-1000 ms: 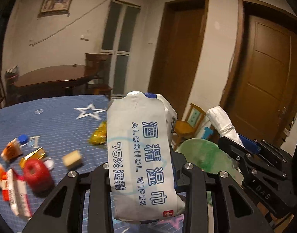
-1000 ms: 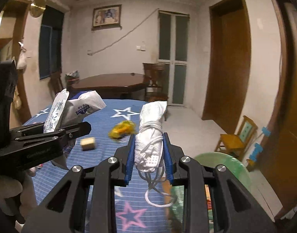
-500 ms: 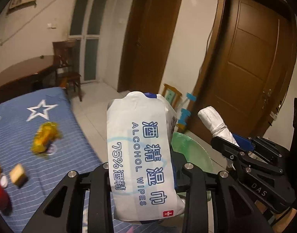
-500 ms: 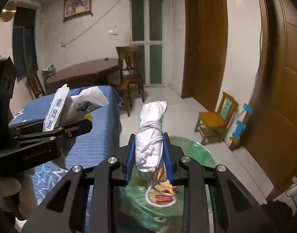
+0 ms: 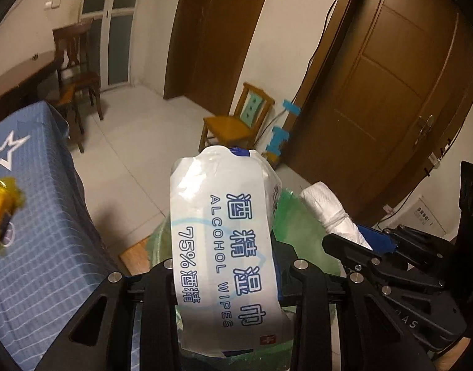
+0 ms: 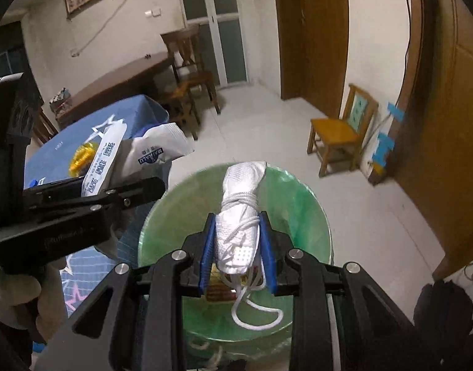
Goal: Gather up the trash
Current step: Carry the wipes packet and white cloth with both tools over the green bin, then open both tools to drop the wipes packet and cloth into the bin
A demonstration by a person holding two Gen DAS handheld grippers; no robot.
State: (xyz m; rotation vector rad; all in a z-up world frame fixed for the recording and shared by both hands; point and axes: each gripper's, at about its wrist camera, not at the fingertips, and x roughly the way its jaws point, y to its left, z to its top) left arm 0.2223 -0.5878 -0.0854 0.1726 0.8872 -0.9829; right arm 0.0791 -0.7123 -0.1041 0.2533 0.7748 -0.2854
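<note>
My left gripper (image 5: pixel 233 266) is shut on a white alcohol wipes pack (image 5: pixel 224 247) with blue lettering, held upright over the green-lined trash bin (image 5: pixel 298 216). The same pack (image 6: pixel 103 167) and the left gripper (image 6: pixel 143 188) show at the left of the right wrist view, by the bin's rim. My right gripper (image 6: pixel 238 247) is shut on a rolled white mask (image 6: pixel 241 210) bound with its own cord, directly above the bin (image 6: pixel 310 216). A cord loop hangs down into the bin. Trash lies at the bin's bottom.
The table with the blue star cloth (image 5: pixel 35 232) stands left of the bin, a yellow wrapper (image 5: pixel 1 207) lying on it. A small wooden chair (image 5: pixel 236 123) stands by the wall near brown doors. A dark wooden table and chair (image 6: pixel 187 71) are farther back.
Both grippers swung right and downward from over the blue table to above the green bin, each keeping hold of its item. The scattered trash on the table has left the view.
</note>
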